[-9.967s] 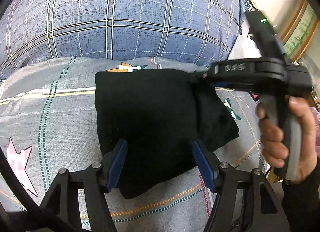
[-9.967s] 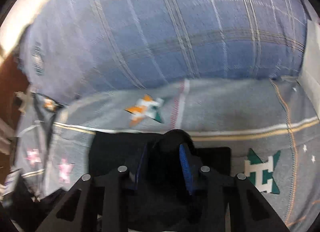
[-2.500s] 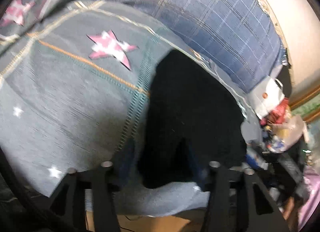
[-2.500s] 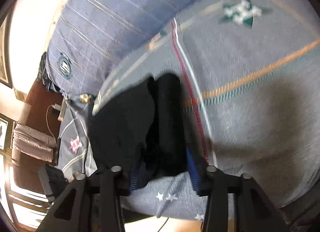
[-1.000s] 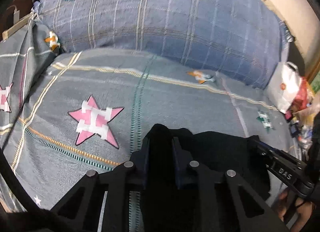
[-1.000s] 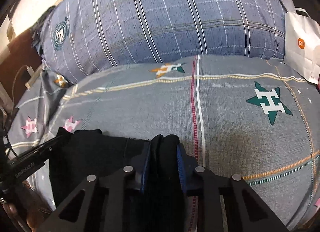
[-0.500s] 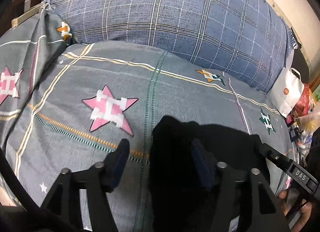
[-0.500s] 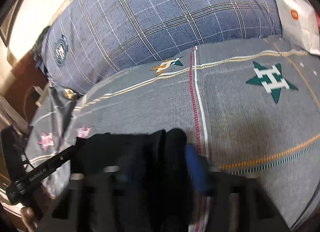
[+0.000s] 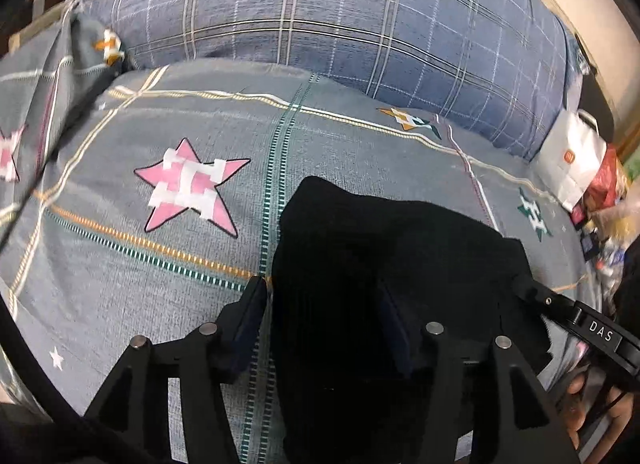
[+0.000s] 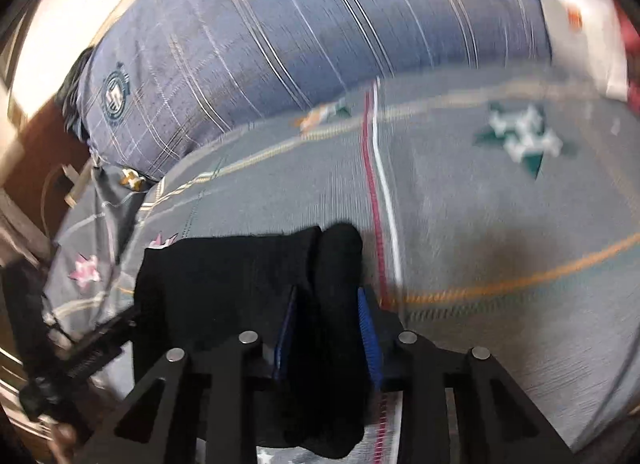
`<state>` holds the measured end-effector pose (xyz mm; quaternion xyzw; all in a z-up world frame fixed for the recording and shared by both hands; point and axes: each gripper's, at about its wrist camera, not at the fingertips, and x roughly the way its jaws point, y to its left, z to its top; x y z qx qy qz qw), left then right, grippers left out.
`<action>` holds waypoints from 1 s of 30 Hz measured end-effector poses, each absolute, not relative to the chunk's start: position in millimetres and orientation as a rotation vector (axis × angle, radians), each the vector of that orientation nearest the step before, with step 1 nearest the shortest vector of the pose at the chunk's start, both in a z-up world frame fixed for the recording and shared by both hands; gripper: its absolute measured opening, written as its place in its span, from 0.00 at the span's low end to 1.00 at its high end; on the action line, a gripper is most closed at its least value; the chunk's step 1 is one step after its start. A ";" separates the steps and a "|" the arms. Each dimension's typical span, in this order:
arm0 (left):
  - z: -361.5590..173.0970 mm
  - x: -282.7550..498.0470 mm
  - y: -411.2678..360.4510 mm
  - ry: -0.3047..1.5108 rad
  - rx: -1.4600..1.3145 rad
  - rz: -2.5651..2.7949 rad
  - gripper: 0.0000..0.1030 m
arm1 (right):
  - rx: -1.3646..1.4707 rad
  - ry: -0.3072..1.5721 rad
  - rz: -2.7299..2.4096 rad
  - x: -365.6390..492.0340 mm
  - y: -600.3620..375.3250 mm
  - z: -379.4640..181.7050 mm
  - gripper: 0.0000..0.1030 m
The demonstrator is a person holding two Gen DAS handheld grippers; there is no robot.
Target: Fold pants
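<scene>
Your pants [image 9: 384,264] lie as a folded black bundle on the bedspread [image 9: 160,272], just right of the pink star [image 9: 188,186], long axis running sideways across both claws. Your left claw [image 9: 324,324] straddles their left end, jaws just narrowed, left pad seemingly clear of cloth. Your right claw [image 10: 326,334] has been closing and now pinches the right-end roll, so it is the nearer hold.

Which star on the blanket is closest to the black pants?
The big pink star, just left of the black pants. The green star and the orange one lie farther off.
</scene>
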<state>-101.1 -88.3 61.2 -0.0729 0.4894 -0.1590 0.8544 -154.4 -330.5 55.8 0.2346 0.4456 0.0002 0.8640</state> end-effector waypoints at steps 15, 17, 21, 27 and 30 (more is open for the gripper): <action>55.1 -140.8 -82.5 1.081 -0.168 -0.318 0.63 | 0.527 0.891 0.098 -193.2 -316.8 63.9 0.33; 54.0 -143.1 -86.3 1.073 -0.150 -0.312 0.63 | 0.522 0.905 0.108 -191.2 -313.8 60.8 0.19; 57.0 -146.2 -82.6 1.067 -0.165 -0.321 0.63 | 0.477 0.888 0.080 -199.2 -313.0 73.1 0.11; 50.5 -140.8 -83.1 1.083 -0.155 -0.308 0.70 | 0.423 0.949 -0.022 -199.6 -316.1 55.8 0.08; 54.3 -142.3 -80.4 1.085 -0.160 -0.308 0.70 | 0.440 0.917 0.000 -202.7 -319.8 62.7 0.09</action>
